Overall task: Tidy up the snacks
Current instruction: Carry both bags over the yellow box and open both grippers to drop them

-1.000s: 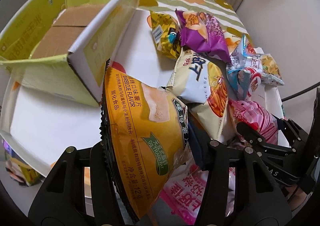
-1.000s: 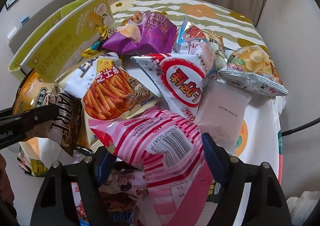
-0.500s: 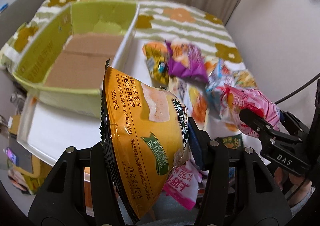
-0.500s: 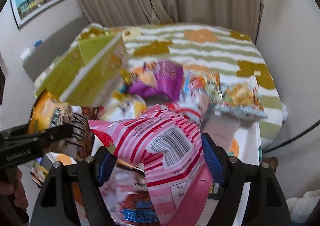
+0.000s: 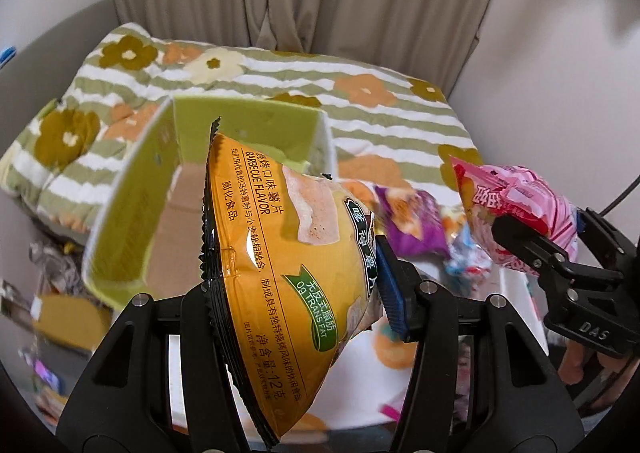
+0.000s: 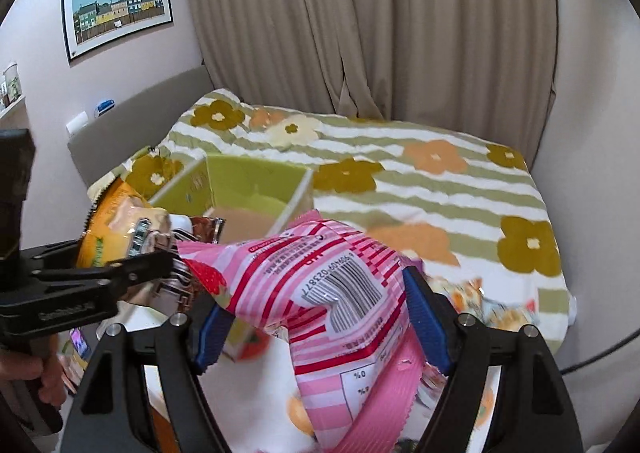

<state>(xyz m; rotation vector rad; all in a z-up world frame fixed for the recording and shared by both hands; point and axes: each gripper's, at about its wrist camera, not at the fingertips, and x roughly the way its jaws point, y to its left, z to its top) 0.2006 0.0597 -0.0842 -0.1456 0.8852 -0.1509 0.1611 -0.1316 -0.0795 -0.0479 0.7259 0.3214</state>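
My left gripper is shut on an orange barbecue chip bag, held high above the bed. Behind it lies the open green cardboard box with a bare brown floor. My right gripper is shut on a pink striped strawberry snack bag; the same pink bag shows at the right of the left wrist view. In the right wrist view the orange bag and the left gripper's black frame sit at the left, with the green box beyond. A purple snack bag lies on the bed below.
A green-striped flowered quilt covers the bed, with beige curtains behind it. More snack packets lie at the right near the bed's edge. A framed picture hangs on the left wall. A hand grips the left handle.
Both grippers have risen well above the bed with their bags still held. The snack pile and the box have dropped lower and farther away, and the curtains and wall have come into view.
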